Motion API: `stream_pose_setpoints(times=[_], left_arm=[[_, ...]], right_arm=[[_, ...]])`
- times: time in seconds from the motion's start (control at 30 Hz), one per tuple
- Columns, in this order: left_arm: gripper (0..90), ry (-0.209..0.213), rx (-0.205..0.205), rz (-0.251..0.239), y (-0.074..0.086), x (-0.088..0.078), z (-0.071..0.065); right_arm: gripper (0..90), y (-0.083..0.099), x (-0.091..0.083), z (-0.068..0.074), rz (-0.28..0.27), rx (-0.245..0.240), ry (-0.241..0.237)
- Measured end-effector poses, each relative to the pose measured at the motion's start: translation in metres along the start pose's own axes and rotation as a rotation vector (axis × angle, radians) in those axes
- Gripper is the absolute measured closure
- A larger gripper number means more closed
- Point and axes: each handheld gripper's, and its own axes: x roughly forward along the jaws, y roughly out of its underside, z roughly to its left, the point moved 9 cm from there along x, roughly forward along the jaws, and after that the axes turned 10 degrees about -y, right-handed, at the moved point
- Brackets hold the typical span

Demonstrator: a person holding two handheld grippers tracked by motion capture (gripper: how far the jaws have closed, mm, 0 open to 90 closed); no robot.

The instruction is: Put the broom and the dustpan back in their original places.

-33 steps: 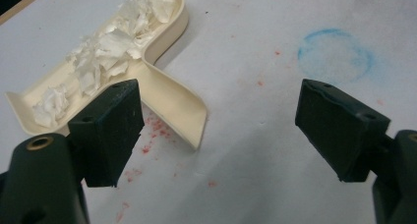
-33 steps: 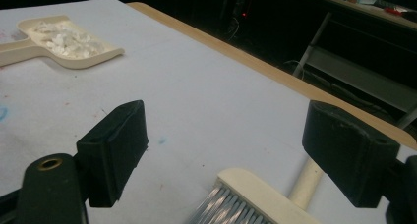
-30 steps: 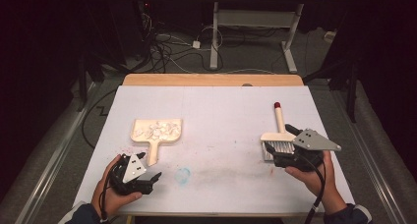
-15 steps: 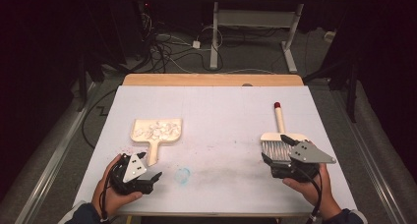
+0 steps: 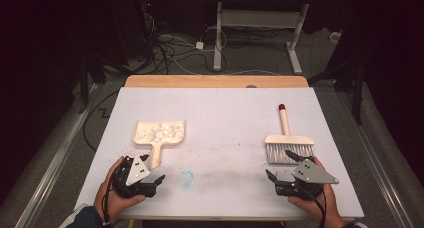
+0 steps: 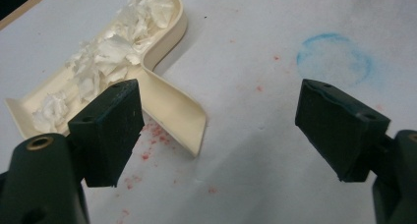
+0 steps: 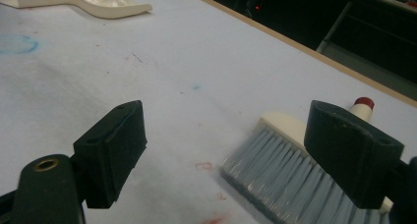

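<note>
Grey-bristled brush [image 5: 288, 147] lies released; right gripper [image 5: 278, 170] has drawn back.

1 dustpan [image 5: 159, 135] w/ paper scraps, 1 brush [image 5: 287, 140], 2 tools, 1 table [image 5: 225, 113].

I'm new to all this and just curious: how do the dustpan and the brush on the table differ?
The dustpan is cream all over; the brush has grey bristles and a red-tipped handle. The dustpan holds white scraps; the brush carries nothing. The dustpan's handle points toward the person, the brush's handle away. Both lie flat on the white table, each near an open tool, untouched.
</note>
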Motion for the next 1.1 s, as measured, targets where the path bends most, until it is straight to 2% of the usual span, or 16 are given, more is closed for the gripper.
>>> stream_pose_setpoints(times=[0.07,0.17,0.27,0.53,0.8,1.1], left_arm=[[17.9,-0.002,0.003,-0.004,-0.0005,-0.0005,0.0002],[17.9,-0.002,0.005,-0.007,-0.0004,-0.0005,0.0004],[17.9,-0.006,0.018,-0.01,-0.0006,-0.0022,0.0004],[17.8,-0.011,0.013,-0.028,-0.0012,-0.0081,0.0007],[17.8,-0.012,0.008,-0.024,-0.0011,-0.0064,0.0003],[17.8,-0.015,0.019,-0.023,-0.0014,-0.0073,-0.0005]], right_arm=[[16.3,0.0012,-0.0036,0.0008,0.0,0.009,0.011],[16.3,0.0033,-0.0078,0.0028,-0.007,0.028,-0.004],[16.3,0.0057,-0.0071,0.0044,0.008,0.014,-0.005],[16.5,0.0027,-0.007,0.0039,0.011,0.015,0.016],[16.4,0.0021,-0.006,0.0048,0.014,0.008,0.007],[16.4,0.0008,-0.0079,0.0044,0.009,0.005,0.017]])
